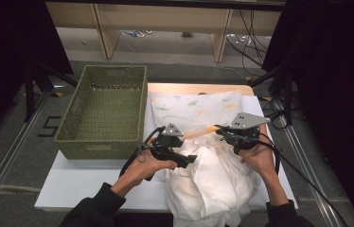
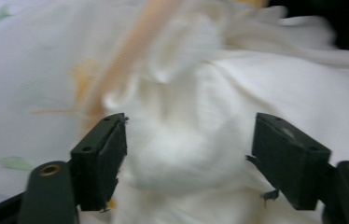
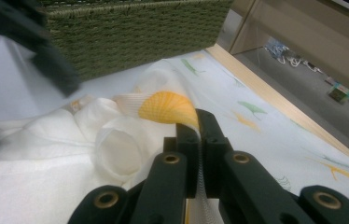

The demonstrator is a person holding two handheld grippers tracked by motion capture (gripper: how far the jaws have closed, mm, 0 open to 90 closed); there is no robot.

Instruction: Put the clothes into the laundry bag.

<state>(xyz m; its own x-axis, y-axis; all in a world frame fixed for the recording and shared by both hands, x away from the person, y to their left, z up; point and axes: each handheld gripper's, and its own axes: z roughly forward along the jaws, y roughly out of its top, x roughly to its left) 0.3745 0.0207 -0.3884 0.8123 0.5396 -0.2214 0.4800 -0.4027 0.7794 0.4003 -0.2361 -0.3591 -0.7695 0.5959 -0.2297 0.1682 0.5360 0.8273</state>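
At the far left of the white table (image 1: 71, 187) stands a green woven basket (image 1: 103, 111), its near wall just beside the left gripper (image 1: 188, 160). That gripper, held in the person's left hand (image 1: 143, 166), hovers over the left side of a crumpled white garment (image 1: 215, 182) that lies heaped at the near middle of the table; in the left gripper view its jaws stand wide apart with the white fabric between them, the pads not pressing on it. Behind the heap, a white sheet printed with green and orange shapes (image 1: 194, 106) is spread flat toward the far edge. An orange-tipped ribbed cuff (image 3: 165, 107) of the garment stretches from the heap toward the right. To the right, the right gripper (image 1: 218, 129), held in the right hand (image 1: 260, 158), has its jaws closed tight on that cuff; in the right gripper view the ribbed cloth is pinched between the two pads, with the orange end fanning out above them.
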